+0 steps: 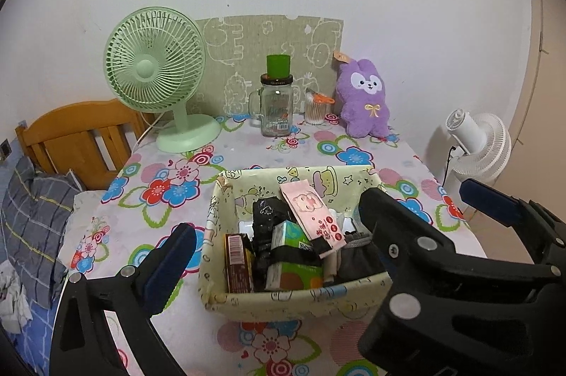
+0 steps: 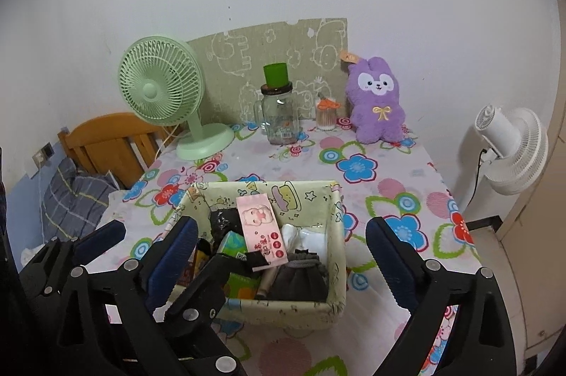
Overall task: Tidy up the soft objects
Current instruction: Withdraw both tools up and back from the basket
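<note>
A purple plush rabbit [image 1: 364,100] sits upright at the back right of the flowered table, against the wall; it also shows in the right wrist view [image 2: 378,101]. A pale yellow fabric basket [image 1: 293,300] stands at the table's front, holding a pink packet, tissue packs, black and grey soft items; it also shows in the right wrist view [image 2: 336,234]. My left gripper [image 1: 279,245] is open and empty, its fingers either side of the basket. My right gripper [image 2: 283,245] is open and empty, just above the basket's front.
A green desk fan [image 1: 159,71] stands at the back left. A glass jar with a green cup on top [image 1: 276,107] and a cotton-swab tub [image 1: 315,110] stand at the back middle. A white floor fan [image 2: 513,149] stands right of the table. A wooden chair [image 1: 74,142] is at left.
</note>
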A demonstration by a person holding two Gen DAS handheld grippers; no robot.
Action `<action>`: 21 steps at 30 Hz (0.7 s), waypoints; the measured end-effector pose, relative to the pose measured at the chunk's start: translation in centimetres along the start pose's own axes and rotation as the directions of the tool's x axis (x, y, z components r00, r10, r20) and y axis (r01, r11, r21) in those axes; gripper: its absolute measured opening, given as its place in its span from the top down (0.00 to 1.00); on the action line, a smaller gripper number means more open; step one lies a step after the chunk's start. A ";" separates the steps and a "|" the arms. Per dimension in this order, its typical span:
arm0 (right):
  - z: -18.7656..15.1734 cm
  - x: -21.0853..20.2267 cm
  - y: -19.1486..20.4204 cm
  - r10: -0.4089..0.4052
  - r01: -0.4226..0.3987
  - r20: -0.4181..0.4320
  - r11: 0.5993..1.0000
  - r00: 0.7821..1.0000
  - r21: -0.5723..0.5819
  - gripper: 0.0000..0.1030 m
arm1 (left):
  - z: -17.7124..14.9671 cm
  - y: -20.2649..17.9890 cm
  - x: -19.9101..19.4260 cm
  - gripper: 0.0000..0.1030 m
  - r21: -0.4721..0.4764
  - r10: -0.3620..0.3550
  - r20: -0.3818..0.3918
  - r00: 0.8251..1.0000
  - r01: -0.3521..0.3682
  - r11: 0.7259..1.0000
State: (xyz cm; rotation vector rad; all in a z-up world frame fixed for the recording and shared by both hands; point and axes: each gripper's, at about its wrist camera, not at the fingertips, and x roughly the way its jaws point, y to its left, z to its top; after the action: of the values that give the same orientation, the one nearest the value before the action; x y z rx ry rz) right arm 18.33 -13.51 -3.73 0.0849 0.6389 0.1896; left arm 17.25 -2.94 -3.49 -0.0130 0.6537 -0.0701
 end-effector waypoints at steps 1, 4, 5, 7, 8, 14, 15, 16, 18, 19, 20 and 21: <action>-0.1 -0.3 0.0 -0.001 0.001 0.003 1.000 1.000 0.003 0.05 | -0.1 0.0 -0.3 0.00 -0.002 0.002 0.002 1.000 -0.002 1.000; -0.4 -1.3 0.0 0.000 0.000 0.010 1.000 1.000 0.012 0.04 | -0.4 0.2 -1.2 0.00 -0.007 0.010 0.009 1.000 -0.010 1.000; -0.5 -1.5 -0.1 -0.001 0.001 0.012 1.000 1.000 0.013 0.04 | -0.5 0.3 -1.5 0.00 -0.009 0.013 0.012 1.000 -0.013 1.000; -0.7 -2.3 0.0 -0.005 0.005 0.020 1.000 1.000 0.012 0.04 | -0.7 0.5 -2.3 0.00 -0.012 0.016 0.021 1.000 -0.016 1.000; -0.7 -2.6 0.0 -0.007 0.007 0.023 1.000 1.000 0.012 0.04 | -0.8 0.5 -2.7 0.00 -0.014 0.017 0.023 1.000 -0.017 1.000; -1.2 -5.2 0.1 -0.024 0.023 0.055 1.000 0.998 0.013 0.04 | -1.2 0.9 -5.0 0.00 -0.019 0.030 0.049 0.998 -0.029 0.999; -1.3 -5.6 0.1 -0.027 0.027 0.060 1.000 0.998 0.013 0.04 | -1.3 1.0 -5.3 0.00 -0.020 0.030 0.054 0.998 -0.029 0.999; -1.4 -6.1 0.0 -0.032 0.031 0.067 0.999 0.997 0.013 0.04 | -1.4 1.0 -5.9 0.00 -0.019 0.032 0.061 0.998 -0.031 0.999; -1.6 -7.0 0.0 -0.042 0.041 0.077 0.999 0.996 0.012 0.04 | -1.7 1.1 -6.9 0.00 -0.015 0.039 0.074 0.997 -0.038 0.999; -1.8 -7.6 -0.1 -0.050 0.049 0.083 0.999 0.995 0.013 0.04 | -1.8 1.1 -7.3 0.00 -0.014 0.043 0.079 0.996 -0.042 0.999; -1.9 -8.0 -0.1 -0.057 0.056 0.087 0.998 0.995 0.013 0.04 | -2.0 1.1 -7.7 0.00 -0.013 0.046 0.084 0.995 -0.045 0.999; -2.1 -8.5 -0.1 -0.062 0.061 0.092 0.998 0.994 0.013 0.04 | -2.0 1.2 -8.0 0.00 -0.012 0.049 0.087 0.995 -0.048 0.999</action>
State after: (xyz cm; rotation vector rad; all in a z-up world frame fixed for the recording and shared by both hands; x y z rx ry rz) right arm 10.45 -15.30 -0.47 0.0830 0.5495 0.1219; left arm 9.78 -1.20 -0.32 -0.0100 0.5664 -0.0194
